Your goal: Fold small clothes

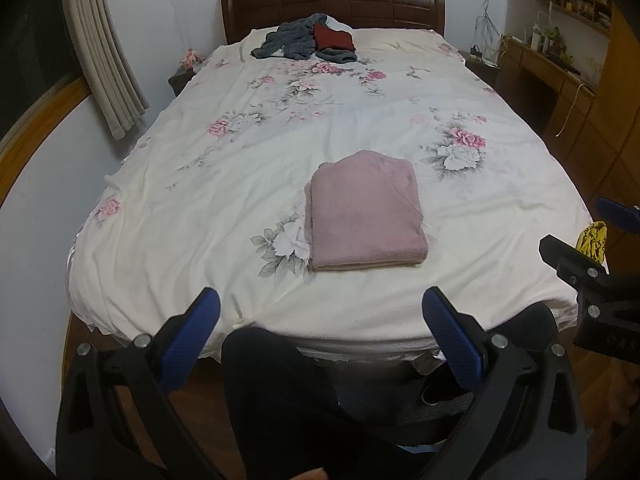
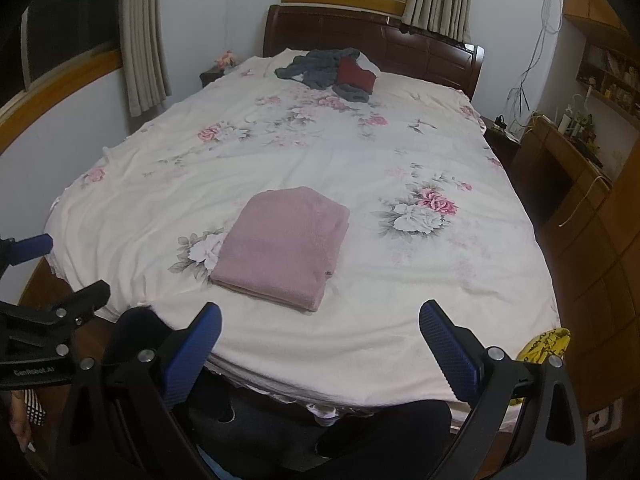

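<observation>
At the left, the left gripper (image 1: 320, 316) hangs off the foot of the bed (image 1: 168, 216) with its blue fingers spread wide and nothing between them. In the middle, near the foot edge, the pink garment (image 1: 366, 216) lies as a flat, squared stack, touched by neither tool; this piece looks finished. Far beyond it, by the headboard (image 1: 332, 8), a grey heap (image 1: 292, 40) sits loose and rumpled with a dark red piece (image 1: 334, 38) lying on it, which looks roughly folded, though I cannot be sure. That heap looks like the work left. At the right, the right gripper (image 2: 320, 330) is likewise wide apart and empty, with something yellow (image 2: 544, 344) beside it
</observation>
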### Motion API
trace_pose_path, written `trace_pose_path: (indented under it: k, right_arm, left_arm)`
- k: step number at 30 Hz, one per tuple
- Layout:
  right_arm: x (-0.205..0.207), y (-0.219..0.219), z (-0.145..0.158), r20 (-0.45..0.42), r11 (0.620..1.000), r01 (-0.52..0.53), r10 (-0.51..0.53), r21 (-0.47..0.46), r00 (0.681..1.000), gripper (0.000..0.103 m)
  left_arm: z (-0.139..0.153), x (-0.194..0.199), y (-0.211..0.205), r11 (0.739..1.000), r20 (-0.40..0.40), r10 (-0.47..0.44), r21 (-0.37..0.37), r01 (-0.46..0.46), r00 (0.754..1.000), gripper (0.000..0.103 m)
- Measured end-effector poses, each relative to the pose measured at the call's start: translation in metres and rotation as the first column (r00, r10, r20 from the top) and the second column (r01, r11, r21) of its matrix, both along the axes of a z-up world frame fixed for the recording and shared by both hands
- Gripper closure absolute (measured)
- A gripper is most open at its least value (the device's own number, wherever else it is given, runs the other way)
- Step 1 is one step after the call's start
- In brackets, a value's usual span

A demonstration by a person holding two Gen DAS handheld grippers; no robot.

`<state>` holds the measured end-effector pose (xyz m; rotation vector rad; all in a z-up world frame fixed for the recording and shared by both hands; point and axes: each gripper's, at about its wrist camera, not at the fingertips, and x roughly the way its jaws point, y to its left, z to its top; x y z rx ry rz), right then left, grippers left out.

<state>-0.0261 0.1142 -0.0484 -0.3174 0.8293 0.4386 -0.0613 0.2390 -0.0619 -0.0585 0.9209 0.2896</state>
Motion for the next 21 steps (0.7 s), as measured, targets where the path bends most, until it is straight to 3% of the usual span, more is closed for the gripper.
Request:
trace_pose_path:
  k: [21]
  right_arm:
    - [-0.0006, -0.0019, -0.0037, 0.007, 1.000, 0.010, -0.010, 0.011, 1.000, 0.004]
  left_arm:
    - [0.0002, 0.0047, -0.0049, 1.000, -0.010, -0.013, 0.009, 0.013, 1.000, 0.003]
